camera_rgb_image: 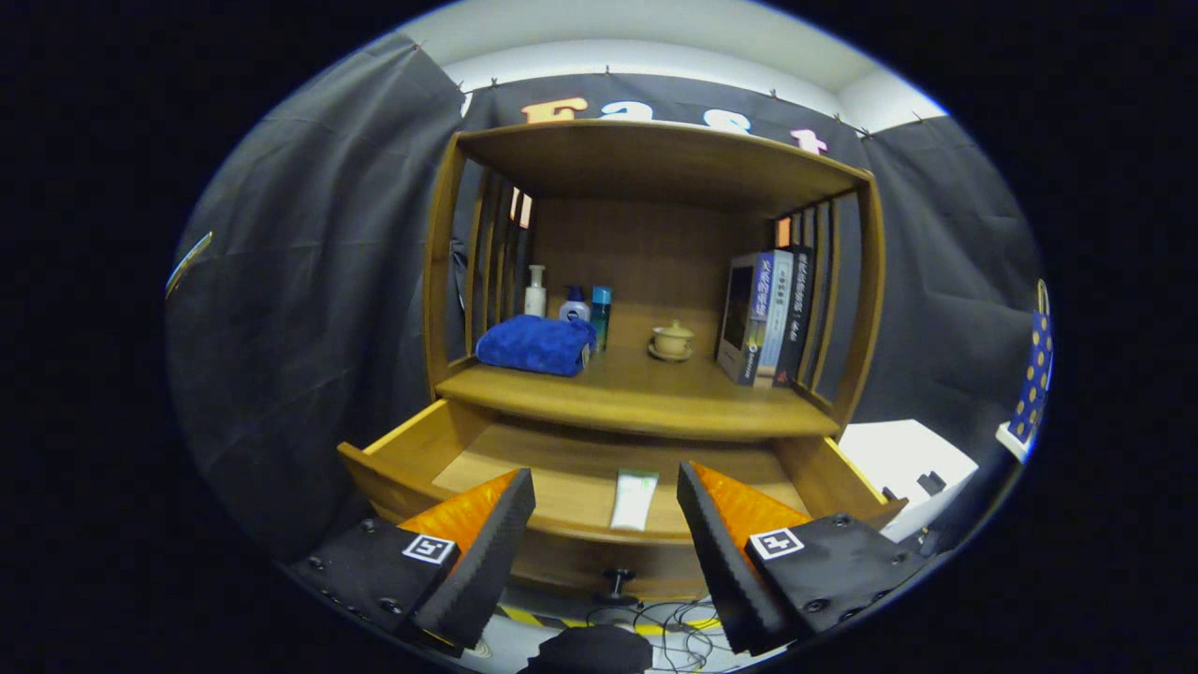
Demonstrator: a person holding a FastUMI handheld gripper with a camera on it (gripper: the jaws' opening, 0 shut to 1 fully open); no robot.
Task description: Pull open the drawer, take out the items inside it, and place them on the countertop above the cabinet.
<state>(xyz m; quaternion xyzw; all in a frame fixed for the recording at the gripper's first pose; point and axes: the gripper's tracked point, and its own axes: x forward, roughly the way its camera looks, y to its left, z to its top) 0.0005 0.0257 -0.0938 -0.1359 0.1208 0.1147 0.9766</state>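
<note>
Fingers (606,524) spread wide, gripping nothing, hovering above and just short of the drawer front. Open drawer (412,447) of the wooden cabinet (655,159) pulled out toward the fingers, its front rim running across behind both fingertips. Flat white tube (634,499) with a green end lying on the drawer floor, lengthwise, in the gap between the fingers and just ahead of them, a little nearer the right finger, touching neither. Small dark knob (619,582) on the drawer front, below the tube, low between the fingers.

Counter (636,388) directly above the drawer, beyond the fingers. Folded blue towel (534,344) on it, beyond the left finger. Behind the towel, three bottles standing upright close together: white pump bottle (535,291), squat white bottle with blue pump (575,306), teal bottle (601,314). Small pale lidded cup on a saucer (672,341) farther back, roughly in line with the gap between the fingers, well apart from the towel. Row of books (767,314) standing upright against the slatted side of the cabinet, beyond the right finger.

White box (903,463) beside the cabinet, outside the right finger. Tangle of dark cables (669,632) on the floor below the drawer, beneath the fingers.
</note>
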